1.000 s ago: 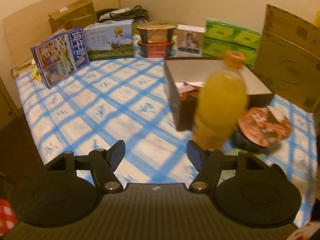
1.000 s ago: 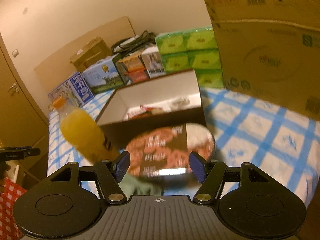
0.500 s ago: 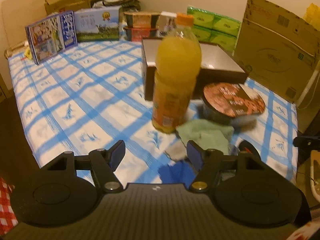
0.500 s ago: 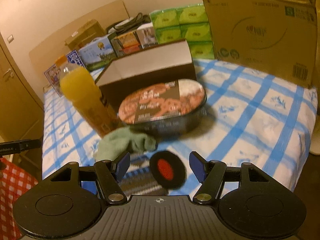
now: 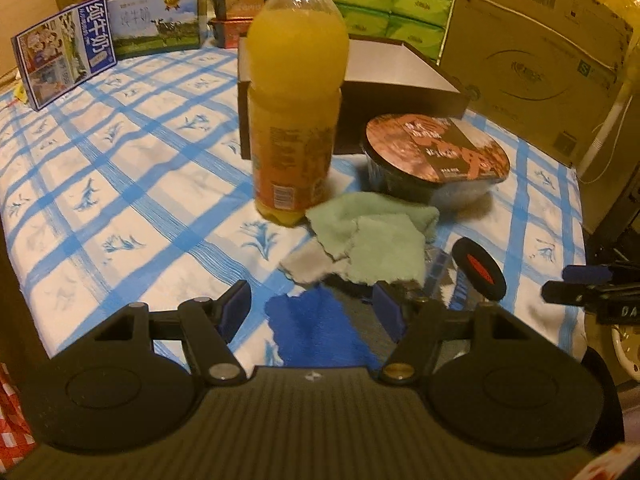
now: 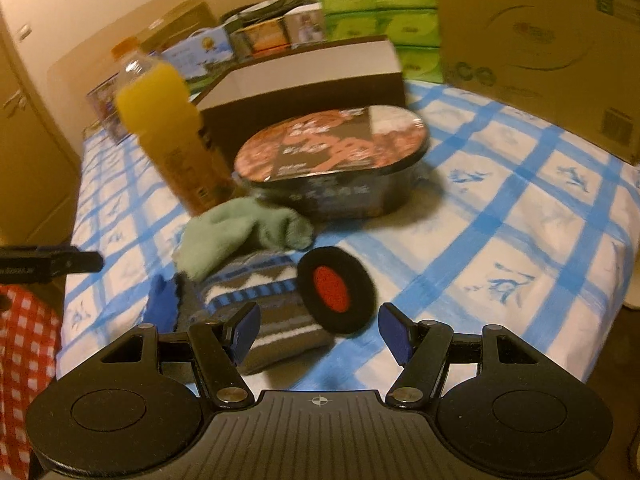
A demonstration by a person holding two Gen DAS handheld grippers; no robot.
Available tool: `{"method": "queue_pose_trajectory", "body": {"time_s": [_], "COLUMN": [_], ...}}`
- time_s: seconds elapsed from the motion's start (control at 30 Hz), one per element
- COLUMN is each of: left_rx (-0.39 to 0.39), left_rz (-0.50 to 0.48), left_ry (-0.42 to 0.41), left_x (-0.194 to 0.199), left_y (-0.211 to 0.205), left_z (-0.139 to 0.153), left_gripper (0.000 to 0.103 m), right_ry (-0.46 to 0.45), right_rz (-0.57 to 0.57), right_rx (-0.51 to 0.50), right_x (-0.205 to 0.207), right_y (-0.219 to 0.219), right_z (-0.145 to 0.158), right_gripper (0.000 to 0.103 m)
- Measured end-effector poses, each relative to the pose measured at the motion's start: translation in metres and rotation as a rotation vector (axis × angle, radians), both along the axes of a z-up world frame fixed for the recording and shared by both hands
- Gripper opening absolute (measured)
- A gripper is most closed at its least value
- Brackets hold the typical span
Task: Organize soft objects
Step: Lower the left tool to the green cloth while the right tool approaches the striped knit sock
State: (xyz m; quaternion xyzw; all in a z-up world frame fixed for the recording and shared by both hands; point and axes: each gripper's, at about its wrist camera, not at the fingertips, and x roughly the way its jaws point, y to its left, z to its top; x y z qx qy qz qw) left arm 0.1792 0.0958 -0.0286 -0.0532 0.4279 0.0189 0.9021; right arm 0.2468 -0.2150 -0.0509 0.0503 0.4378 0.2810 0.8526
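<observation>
- The left tool [image 5: 312,312] has come down and nearer to the pile of soft things; a second ago its view showed mostly the far boxes and the bottle, and now the cloths fill the near middle. Its jaws stand open with nothing between the pads.
- On the left of the checked counter [image 5: 120,184] stands the orange drink bottle [image 5: 296,92], upright, larger in view than before.
- Just right of the bottle's foot lies the green cloth [image 5: 372,236], crumpled, its far edge close to the instant noodle bowl [image 5: 436,152].
- A blue cloth [image 5: 316,328] lies nearest the left tool, in line with the gap between its jaws; it was not in that view a second ago.
- The patterned knit piece [image 6: 264,296] lies under the near edge of the green cloth, newly in the right tool's view.
- The round black pad with a red centre [image 6: 336,290] lies just right of the knit piece, touching it, also newly in view.
- Behind the bowl sits the open dark box [image 6: 304,76].
- The right tool [image 6: 318,334] has also sunk toward the pile, jaws open and empty, above the knit piece and the black pad.
</observation>
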Motion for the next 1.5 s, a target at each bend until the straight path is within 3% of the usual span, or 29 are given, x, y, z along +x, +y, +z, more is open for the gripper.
{"method": "queue_pose_trajectory", "body": {"time_s": [0.4, 0.63, 0.7, 0.77, 0.87, 1.13, 1.17, 1.2, 1.23, 1.33, 1.5], "left_rx": [-0.030, -0.030, -0.034, -0.037, -0.052, -0.075, -0.073, -0.070, -0.072, -0.110, -0.120], "left_rz": [-0.060, -0.072, -0.089, -0.107, -0.126, -0.157, -0.162, -0.170, -0.178, -0.175, -0.131], "left_ry": [0.046, 0.066, 0.066, 0.061, 0.056, 0.050, 0.052, 0.054, 0.054, 0.047, -0.030], "left_x": [0.013, 0.018, 0.022, 0.027, 0.037, 0.067, 0.069, 0.071, 0.072, 0.070, 0.044], "left_y": [-0.018, -0.018, -0.021, -0.026, -0.032, -0.051, -0.052, -0.054, -0.054, -0.049, -0.026], "left_z": [-0.023, -0.030, -0.030, -0.031, -0.033, -0.045, -0.048, -0.050, -0.053, -0.056, -0.033], "left_gripper": [0.065, 0.065, 0.065, 0.065, 0.065, 0.065, 0.063, 0.054, 0.039, 0.011, 0.007], "right_ry": [0.007, -0.049, -0.056, -0.042, -0.028, -0.016, -0.014, -0.011, -0.009, -0.006, -0.008], "right_rz": [0.141, 0.205, 0.197, 0.195, 0.179, 0.155, 0.151, 0.146, 0.140, 0.122, 0.098], "right_rx": [-0.057, -0.140, -0.135, -0.113, -0.085, -0.063, -0.062, -0.060, -0.057, -0.046, -0.041], "right_x": [-0.007, -0.011, -0.009, -0.005, 0.001, 0.015, 0.016, 0.017, 0.018, 0.020, 0.022], "right_y": [0.044, 0.065, 0.063, 0.059, 0.054, 0.049, 0.048, 0.047, 0.046, 0.044, 0.039], "right_z": [-0.027, -0.042, -0.042, -0.043, -0.042, -0.041, -0.041, -0.041, -0.041, -0.040, -0.039], "right_gripper": [0.066, 0.065, 0.058, 0.035, 0.017, 0.016, 0.016, 0.016, 0.016, 0.016, 0.016]}}
